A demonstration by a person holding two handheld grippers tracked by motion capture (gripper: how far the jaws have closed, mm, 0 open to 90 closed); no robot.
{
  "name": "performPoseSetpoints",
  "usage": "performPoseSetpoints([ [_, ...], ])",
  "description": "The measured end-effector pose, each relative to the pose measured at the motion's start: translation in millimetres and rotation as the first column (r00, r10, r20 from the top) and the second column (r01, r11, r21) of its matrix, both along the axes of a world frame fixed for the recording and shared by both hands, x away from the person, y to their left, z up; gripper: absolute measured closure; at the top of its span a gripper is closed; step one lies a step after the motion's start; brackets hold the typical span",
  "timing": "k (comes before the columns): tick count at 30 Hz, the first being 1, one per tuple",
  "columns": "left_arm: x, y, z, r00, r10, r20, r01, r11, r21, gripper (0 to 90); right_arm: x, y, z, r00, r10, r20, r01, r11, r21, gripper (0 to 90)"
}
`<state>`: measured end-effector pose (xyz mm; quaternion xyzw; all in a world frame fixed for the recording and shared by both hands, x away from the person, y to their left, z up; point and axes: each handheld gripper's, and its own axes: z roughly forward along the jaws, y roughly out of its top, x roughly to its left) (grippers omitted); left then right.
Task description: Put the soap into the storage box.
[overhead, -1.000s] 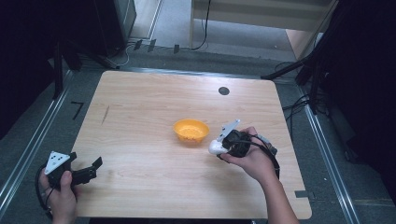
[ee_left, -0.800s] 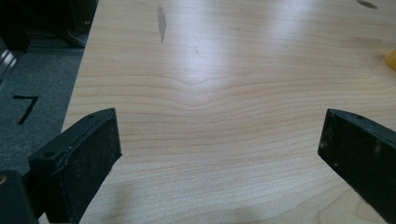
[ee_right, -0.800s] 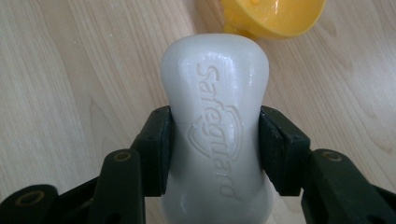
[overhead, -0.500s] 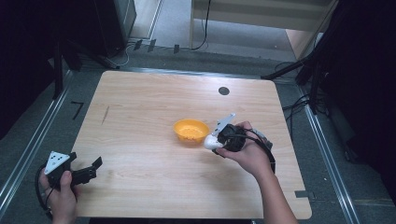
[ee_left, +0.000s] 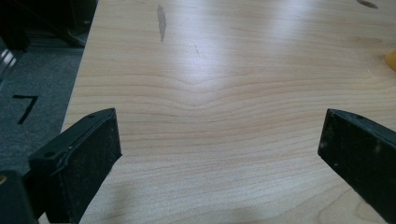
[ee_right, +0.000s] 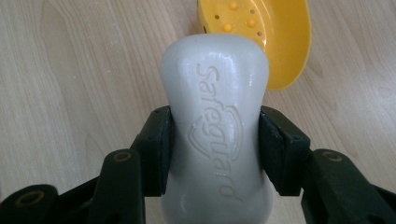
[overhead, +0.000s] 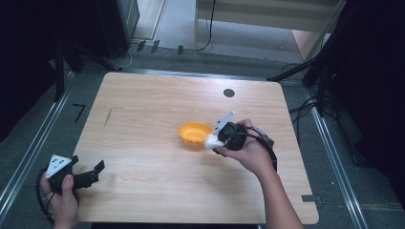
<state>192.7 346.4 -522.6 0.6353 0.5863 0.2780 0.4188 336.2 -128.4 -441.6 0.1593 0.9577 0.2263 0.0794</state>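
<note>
Step in hand: carrying soap bar (ee_right: 215, 126) to yellow soap dish (overhead: 194, 133), frame centre. Right hand-held gripper (overhead: 213, 140) clamped on bar's waist, just beside dish rim, probably above desk (overhead: 143, 114). Left hand-held gripper (overhead: 95, 170) lower left, jaws apart, idle. Next: centre bar over dish, lower, release.

"Safeguard" embossed on white soap bar (ee_right: 215, 135); "7"-like black mark on grey floor (ee_left: 25, 107).
</note>
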Motion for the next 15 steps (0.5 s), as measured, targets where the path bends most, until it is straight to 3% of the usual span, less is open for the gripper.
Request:
performPoseSetpoints([
  [15,0.5,0.1,0.0,1.0,-0.003,-0.007,0.003,1.0,0.002,0.0,11.2,15.8,7.6,0.9994,0.027,0.023,-0.027,1.0,0.001,50.5],
])
